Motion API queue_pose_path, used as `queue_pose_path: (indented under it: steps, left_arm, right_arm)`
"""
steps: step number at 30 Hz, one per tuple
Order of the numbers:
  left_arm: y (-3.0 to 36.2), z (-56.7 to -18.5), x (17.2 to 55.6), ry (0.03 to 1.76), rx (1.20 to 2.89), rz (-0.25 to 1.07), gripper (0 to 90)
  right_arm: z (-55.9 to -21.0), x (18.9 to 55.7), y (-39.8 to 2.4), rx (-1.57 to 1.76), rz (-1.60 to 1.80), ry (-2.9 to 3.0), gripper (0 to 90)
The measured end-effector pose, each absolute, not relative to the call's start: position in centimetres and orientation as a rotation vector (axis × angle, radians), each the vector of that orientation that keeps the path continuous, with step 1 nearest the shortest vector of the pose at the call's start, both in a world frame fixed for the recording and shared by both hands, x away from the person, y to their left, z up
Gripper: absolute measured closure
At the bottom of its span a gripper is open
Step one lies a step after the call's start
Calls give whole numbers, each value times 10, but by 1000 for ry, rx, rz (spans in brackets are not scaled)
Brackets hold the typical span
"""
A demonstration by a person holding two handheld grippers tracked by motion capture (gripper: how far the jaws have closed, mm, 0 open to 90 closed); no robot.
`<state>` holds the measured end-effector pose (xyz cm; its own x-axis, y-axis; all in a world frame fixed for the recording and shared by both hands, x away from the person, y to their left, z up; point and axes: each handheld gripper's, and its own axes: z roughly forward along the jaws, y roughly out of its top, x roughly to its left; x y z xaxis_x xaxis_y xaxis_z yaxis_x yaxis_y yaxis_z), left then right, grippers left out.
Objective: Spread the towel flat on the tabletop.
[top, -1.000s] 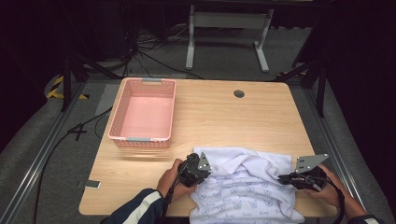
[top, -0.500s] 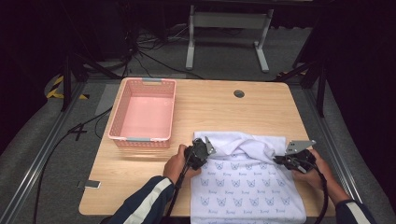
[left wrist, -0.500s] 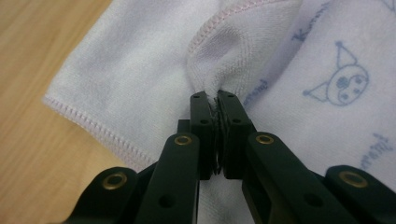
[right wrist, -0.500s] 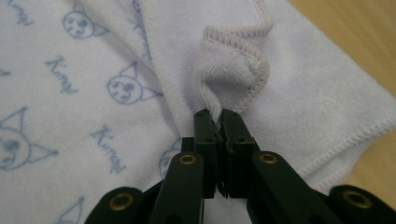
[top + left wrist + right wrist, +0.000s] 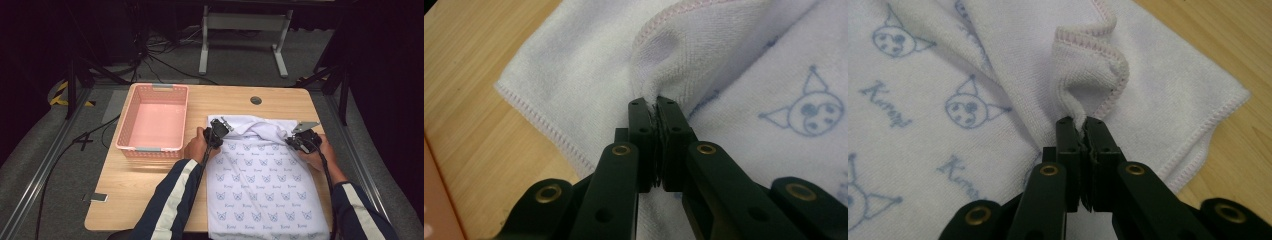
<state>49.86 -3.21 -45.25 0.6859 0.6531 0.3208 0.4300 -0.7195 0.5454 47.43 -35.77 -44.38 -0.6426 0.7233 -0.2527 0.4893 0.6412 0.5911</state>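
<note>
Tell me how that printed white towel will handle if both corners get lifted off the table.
The towel is probably floppy: it bunches into folds where the left tool pinches it. It likely sags between grips. The looped terry pile at the right tool suggests little slipping.

The setting is presenting as a lab or recording studio, not a home. A plain wooden table point(image 5: 150, 195) with a cable grommet point(image 5: 256, 100) is standing on grey carpet point(image 5: 50, 165). Black drapes point(image 5: 390, 75) are enclosing the space, leaving the surroundings dark. Metal rails point(image 5: 47, 150) are running along the floor beside the table. Loose cables point(image 5: 150, 55) are lying behind the table, near a grey stand point(image 5: 240, 30). Hazard tape point(image 5: 62, 95) is marking the floor at the left. A pink basket point(image 5: 152, 122) and a printed towel point(image 5: 265, 185) are serving as test props on the table.
</note>
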Motion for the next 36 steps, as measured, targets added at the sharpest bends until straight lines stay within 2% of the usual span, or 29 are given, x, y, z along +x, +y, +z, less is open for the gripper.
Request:
queue_pose_path:
  steps: [7, 9, 15, 20, 23, 30, 36]
  left_arm:
    - [-42, -449, 512, 861, 2503, 766, 868]
    - [-40, -438, 507, 847, 2432, 737, 867]
    - [-21, -387, 473, 726, 2246, 631, 865]
    - [10, -359, 424, 560, 2138, 539, 862]
    - [19, -362, 401, 504, 2151, 520, 859]
    - [27, -397, 341, 351, 2245, 344, 858]
    - [34, -433, 320, 344, 2333, 207, 858]
  right_arm:
    - [-444, 485, -364, 1032, 744, 2366, 862]
    - [-441, 485, -369, 1042, 794, 2356, 862]
    - [-408, 466, -389, 1009, 1050, 2275, 861]
    - [-375, 421, -412, 855, 1276, 2257, 859]
    - [-370, 402, -417, 790, 1282, 2286, 858]
    - [-385, 344, -418, 587, 1216, 2530, 856]
    - [-413, 311, -415, 491, 1097, 2719, 853]
